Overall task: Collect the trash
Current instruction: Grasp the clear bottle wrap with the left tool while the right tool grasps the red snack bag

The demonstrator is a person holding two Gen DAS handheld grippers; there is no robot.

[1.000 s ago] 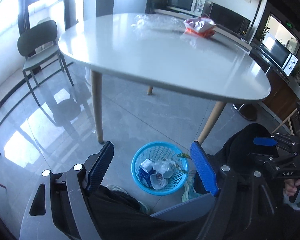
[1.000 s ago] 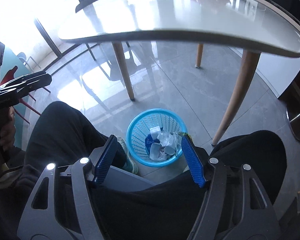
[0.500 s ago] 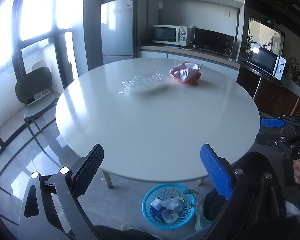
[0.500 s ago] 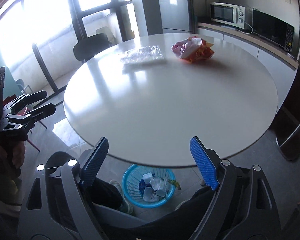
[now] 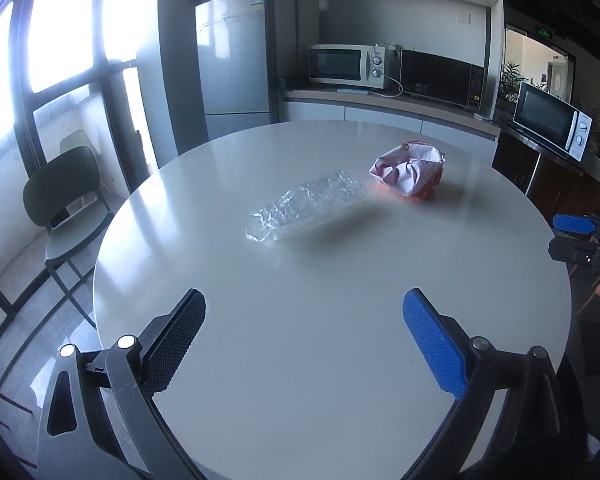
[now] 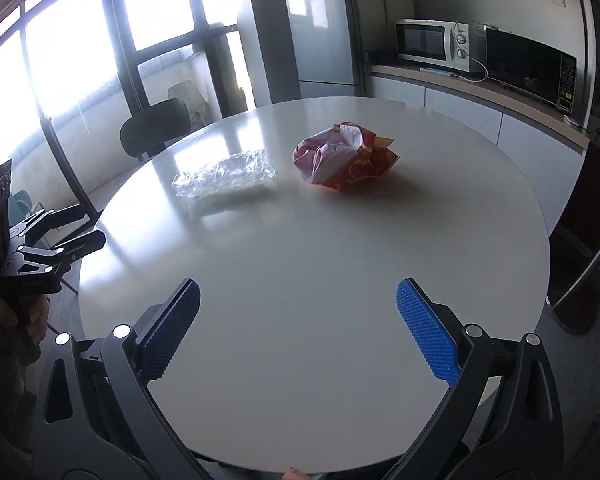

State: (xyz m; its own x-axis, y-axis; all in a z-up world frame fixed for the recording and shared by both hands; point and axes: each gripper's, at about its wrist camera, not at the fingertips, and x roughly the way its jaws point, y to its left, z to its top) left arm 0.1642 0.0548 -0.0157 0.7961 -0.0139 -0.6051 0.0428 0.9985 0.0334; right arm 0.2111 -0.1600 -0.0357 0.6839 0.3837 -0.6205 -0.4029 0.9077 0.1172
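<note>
- Two pieces of trash lie on the round white table [image 5: 340,360]: a crumpled clear plastic wrapper [image 5: 306,210] and a scrunched red-and-white snack bag [image 5: 408,170]. They sit near each other on the far half of the tabletop, apart, the wrapper to the left of the bag.
- The left gripper [image 5: 304,340] hovers over the near edge of the table with its jaws spread wide and nothing between them. The clear wrapper is roughly straight ahead of it, well beyond the fingertips.
- The right gripper [image 6: 298,324] is likewise wide apart and empty above the near rim. The snack bag [image 6: 344,158] lies ahead of it, slightly right of the wrapper [image 6: 226,178].
- Each tool shows at the edge of the other's view, both held off to the sides of the table and touching nothing.
- As a judgement, collection from this tabletop is not yet begun: both items rest untouched and neither tool is close to either. No bin appears in these views, so I cannot tell from here where the trash is meant to go.
- What is left seems to be reaching across, closing on the wrapper and the bag, and carrying them off. The thin wrapper lies flat and may be awkward to pinch.
</note>
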